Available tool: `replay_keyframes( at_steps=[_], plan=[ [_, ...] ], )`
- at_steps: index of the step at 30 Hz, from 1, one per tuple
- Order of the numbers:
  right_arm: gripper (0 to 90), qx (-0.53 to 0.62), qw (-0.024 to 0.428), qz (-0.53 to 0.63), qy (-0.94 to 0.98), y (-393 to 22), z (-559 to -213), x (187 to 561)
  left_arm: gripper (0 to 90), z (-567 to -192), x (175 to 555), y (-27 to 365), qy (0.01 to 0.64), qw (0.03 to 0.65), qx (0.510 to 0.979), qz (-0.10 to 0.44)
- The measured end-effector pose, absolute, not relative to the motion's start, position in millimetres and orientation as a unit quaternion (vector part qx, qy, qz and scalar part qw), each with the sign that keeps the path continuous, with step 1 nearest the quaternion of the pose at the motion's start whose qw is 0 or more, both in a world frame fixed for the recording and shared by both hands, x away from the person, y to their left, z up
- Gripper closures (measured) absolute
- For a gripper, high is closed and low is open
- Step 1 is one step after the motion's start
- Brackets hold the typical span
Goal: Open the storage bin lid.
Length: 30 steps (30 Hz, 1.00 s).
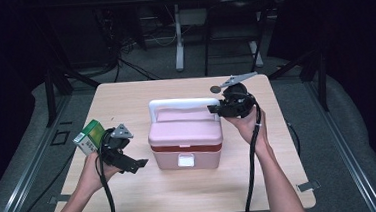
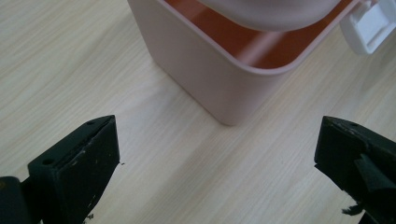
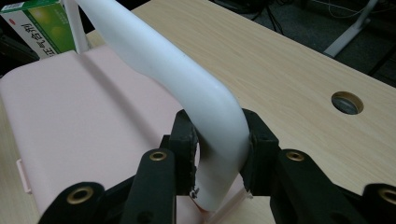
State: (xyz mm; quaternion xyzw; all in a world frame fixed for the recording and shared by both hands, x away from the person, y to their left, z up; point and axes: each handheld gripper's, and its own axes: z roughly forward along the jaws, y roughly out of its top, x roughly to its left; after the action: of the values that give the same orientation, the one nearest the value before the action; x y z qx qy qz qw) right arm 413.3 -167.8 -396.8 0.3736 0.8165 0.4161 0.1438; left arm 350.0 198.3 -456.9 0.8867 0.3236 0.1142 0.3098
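Observation:
A pink lunch box (image 1: pixel 186 141) with a white handle (image 1: pixel 181 103) stands in the middle of the table. Its lid (image 2: pixel 271 11) is lifted a little, and a reddish gap shows under it. My right gripper (image 1: pixel 215 109) is shut on the handle's right corner, with the white handle (image 3: pixel 177 74) clamped between both jaws of the right gripper (image 3: pixel 219 149). My left gripper (image 1: pixel 137 165) is open to the left of the box, low over the table. In its own view the left gripper (image 2: pixel 217 163) has its jaws wide apart, facing a corner of the box (image 2: pixel 210 60).
A green and white carton (image 1: pixel 90 135) stands at the table's left edge, just behind my left hand; the carton (image 3: pixel 37 25) shows past the lid. A white latch (image 2: pixel 371 25) hangs on the box front. A round hole (image 3: pixel 348 101) is in the tabletop beyond the box.

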Motion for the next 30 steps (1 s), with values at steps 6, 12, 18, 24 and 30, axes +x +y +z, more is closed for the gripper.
replay_keyframes(
  at_steps=[6, 12, 18, 24, 30],
  plan=[
    [69.2, 0.378, 0.138, 0.413, 0.817, -168.6, -393.0, 418.8, 2.2, -450.5, 355.4, 191.9, 0.336, 0.329, 0.872, 0.131],
    [69.1, 0.384, 0.130, 0.411, 0.816, -169.4, -388.8, 424.0, 9.5, -446.9, 364.3, 183.6, 0.343, 0.346, 0.865, 0.123],
    [69.0, 0.391, 0.126, 0.411, 0.814, -169.4, -386.4, 428.1, 29.0, -453.5, 367.3, 171.7, 0.341, 0.343, 0.867, 0.118],
    [68.9, 0.393, 0.128, 0.411, 0.813, -169.5, -385.5, 431.1, 48.9, -459.9, 369.8, 167.3, 0.347, 0.344, 0.866, 0.111],
    [68.9, 0.400, 0.131, 0.410, 0.809, -169.1, -383.1, 436.0, 61.5, -461.9, 369.9, 165.8, 0.360, 0.346, 0.858, 0.118]
  ],
)
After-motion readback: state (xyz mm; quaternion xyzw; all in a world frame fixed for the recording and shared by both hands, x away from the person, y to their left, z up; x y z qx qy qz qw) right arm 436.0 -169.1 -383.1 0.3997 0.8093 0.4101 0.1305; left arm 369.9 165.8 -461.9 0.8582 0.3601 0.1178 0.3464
